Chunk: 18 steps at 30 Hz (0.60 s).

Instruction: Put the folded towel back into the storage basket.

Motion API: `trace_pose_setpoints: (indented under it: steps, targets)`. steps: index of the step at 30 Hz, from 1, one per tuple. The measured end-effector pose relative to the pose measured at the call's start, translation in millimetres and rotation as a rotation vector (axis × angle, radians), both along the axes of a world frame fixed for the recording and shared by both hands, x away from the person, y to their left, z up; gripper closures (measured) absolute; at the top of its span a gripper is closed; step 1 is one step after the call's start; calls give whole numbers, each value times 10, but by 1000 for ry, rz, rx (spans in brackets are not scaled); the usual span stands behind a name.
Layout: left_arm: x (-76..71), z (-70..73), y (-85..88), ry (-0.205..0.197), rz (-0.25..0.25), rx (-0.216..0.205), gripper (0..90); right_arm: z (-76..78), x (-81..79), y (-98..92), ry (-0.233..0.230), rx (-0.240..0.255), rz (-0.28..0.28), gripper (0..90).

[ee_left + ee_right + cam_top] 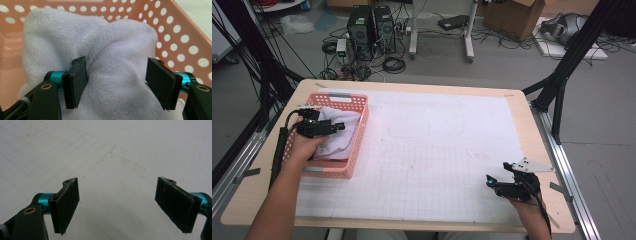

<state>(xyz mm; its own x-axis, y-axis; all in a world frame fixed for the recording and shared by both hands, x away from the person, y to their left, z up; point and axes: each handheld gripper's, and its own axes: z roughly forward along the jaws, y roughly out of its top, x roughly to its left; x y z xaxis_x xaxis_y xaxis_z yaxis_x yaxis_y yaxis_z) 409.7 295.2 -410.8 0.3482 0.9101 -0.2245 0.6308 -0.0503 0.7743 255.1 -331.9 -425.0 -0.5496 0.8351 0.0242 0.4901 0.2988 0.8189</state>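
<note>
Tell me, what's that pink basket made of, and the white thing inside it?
The pink basket looks like moulded plastic: smooth, slightly shiny walls punched with neat rows of round holes. The white thing is a towel, probably soft terry or microfibre cloth; its fuzzy looped surface folds and bulges between the left tool's black pads.

A pink perforated plastic basket (354, 131) is set at the left side of the surface (442, 150), near its far edge. A white terry cloth (339, 131) is bunched inside it. The left hand-held gripper (339, 126) is placed over the cloth, a fold between its parted jaws, apparently unpressed. The right hand-held gripper (488, 181) is held at the near right, well apart.
</note>
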Motion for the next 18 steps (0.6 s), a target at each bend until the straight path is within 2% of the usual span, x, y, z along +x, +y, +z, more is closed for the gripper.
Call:
trace_pose_setpoints:
  steps: [4, 5, 7, 9, 10, 11, 13, 14, 15, 16, 18]
  targets:
    - [-55, 89, 116, -81, 53, -12, 323, 1, -2, 2, 1, 1, -1, 185]
    - [-66, 108, 146, -88, 76, 8, 335, 1, -3, 3, 2, -2, 0, 184]
    - [-65, 95, 168, -47, 96, 64, 364, -1, -1, 8, 3, -3, 2, 184]
    - [-58, 48, 162, 13, 85, 133, 403, 0, -1, 12, 3, -1, 3, 185]
    - [-55, 34, 156, 37, 90, 153, 406, 1, -1, 14, 2, 0, 2, 184]
    - [-52, 28, 149, 50, 103, 162, 408, 2, -1, 14, 2, -1, 2, 184]
    - [-47, 25, 131, 76, 121, 212, 414, -2, 1, 18, 3, -3, 3, 184]
    - [-50, 21, 128, 97, 130, 255, 415, -3, 1, 20, 4, -3, 3, 184]
    - [-51, 19, 133, 107, 150, 267, 415, -3, 5, 21, 0, -5, 7, 185]
    - [-59, 27, 143, 112, 149, 279, 436, -1, 3, 22, 0, -4, 6, 184]
    - [-70, 42, 137, 104, 152, 273, 444, 2, 3, 20, -1, -2, 6, 184]
